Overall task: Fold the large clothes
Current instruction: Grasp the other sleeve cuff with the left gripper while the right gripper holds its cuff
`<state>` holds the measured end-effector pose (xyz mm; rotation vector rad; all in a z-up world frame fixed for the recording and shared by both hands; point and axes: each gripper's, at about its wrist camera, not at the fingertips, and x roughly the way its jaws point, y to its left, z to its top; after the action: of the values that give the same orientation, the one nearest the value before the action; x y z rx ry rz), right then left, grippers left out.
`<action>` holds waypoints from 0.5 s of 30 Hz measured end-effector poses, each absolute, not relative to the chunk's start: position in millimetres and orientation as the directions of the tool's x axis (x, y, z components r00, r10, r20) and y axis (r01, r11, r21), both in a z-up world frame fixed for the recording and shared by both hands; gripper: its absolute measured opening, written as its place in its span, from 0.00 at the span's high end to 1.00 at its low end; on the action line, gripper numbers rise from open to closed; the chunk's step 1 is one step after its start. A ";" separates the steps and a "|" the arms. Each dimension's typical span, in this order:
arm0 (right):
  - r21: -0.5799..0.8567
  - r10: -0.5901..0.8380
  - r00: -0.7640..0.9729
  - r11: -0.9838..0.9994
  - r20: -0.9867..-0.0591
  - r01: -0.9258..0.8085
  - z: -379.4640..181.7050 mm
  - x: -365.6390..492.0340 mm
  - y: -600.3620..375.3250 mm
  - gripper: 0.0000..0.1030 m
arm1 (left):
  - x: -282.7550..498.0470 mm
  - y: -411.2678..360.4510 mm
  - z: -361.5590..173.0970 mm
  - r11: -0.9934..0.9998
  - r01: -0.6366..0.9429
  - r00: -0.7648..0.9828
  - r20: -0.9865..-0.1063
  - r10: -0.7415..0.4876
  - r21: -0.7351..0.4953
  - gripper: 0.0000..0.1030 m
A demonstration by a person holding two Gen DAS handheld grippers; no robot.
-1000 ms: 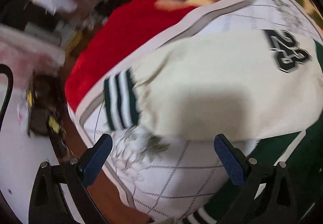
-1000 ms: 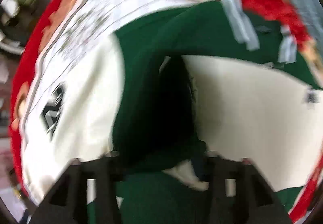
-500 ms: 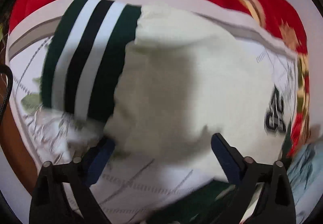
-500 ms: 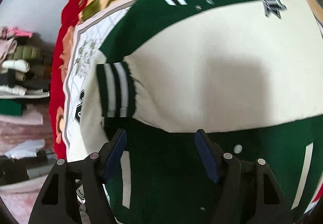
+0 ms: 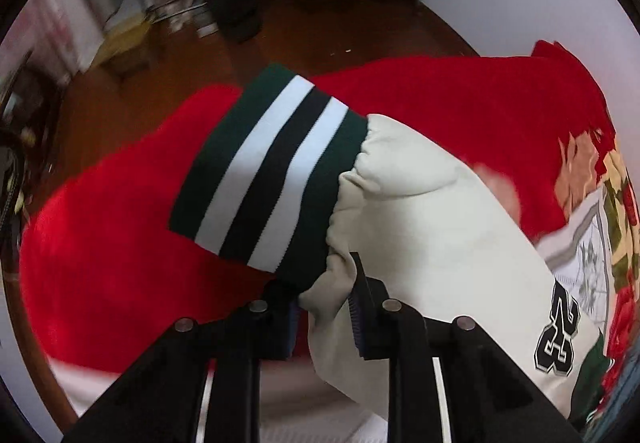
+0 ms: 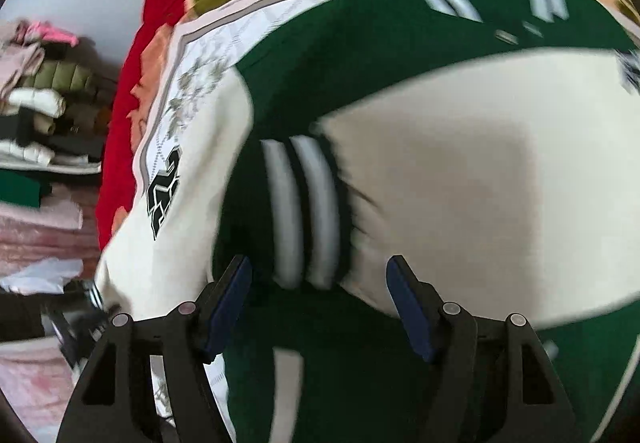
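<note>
A green varsity jacket [image 6: 360, 55] with cream sleeves lies on a bed. In the left wrist view my left gripper [image 5: 324, 303] is closing, and its pads pinch a fold of the cream sleeve [image 5: 440, 235] just behind the green-and-white striped cuff [image 5: 272, 175]. A black number patch [image 5: 558, 331] sits further down that sleeve. In the right wrist view my right gripper [image 6: 318, 299] hangs over the other sleeve's striped cuff [image 6: 304, 211]. Its jaws are narrowing slightly but stand wide apart, and the pads touch no cloth. That cream sleeve [image 6: 500, 179] lies folded across the green body.
A red floral blanket [image 5: 120, 235] and a white quilted cover [image 6: 200, 83] lie under the jacket. Brown wooden floor [image 5: 320, 31] shows beyond the bed edge, with hanging clothes behind. A stack of folded clothes [image 6: 40, 83] stands at the left in the right wrist view.
My left gripper's wide jaws have come together on the cream sleeve by the cuff, and the cuff now hangs over the red blanket's edge. The right view has shifted closer to the other cuff.
</note>
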<state>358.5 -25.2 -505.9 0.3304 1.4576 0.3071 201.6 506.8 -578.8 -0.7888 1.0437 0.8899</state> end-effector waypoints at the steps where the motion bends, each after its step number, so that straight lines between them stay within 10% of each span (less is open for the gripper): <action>1: 0.406 0.407 0.095 0.914 -0.909 -0.027 -511.7 365.5 -10.6 0.43 | 210.7 515.2 -578.0 0.435 -0.891 0.241 -0.946 0.218 -0.127 0.77; 3: 0.422 0.424 0.045 0.905 -0.905 -0.045 -531.0 378.0 14.5 0.72 | 209.5 529.0 -577.7 0.434 -0.889 0.254 -0.947 0.196 -0.149 0.77; 5: 0.464 0.462 -0.043 0.885 -0.886 -0.040 -550.5 385.0 33.3 0.77 | 203.5 542.0 -566.9 0.422 -0.879 0.310 -0.939 0.151 -0.223 0.76; 9: 0.485 0.484 -0.046 0.873 -0.874 -0.043 -538.6 378.8 28.5 0.76 | 172.7 522.6 -538.4 0.377 -0.862 0.401 -0.911 0.097 -0.340 0.31; 15: 0.542 0.543 -0.033 0.840 -0.839 0.020 -516.7 346.2 -16.3 0.52 | 159.5 477.7 -554.3 0.259 -0.878 0.423 -0.906 0.022 -0.403 0.27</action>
<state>346.2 -16.3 -516.7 0.4598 1.5611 0.4436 159.5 477.7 -554.3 -1.1449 0.9467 0.7529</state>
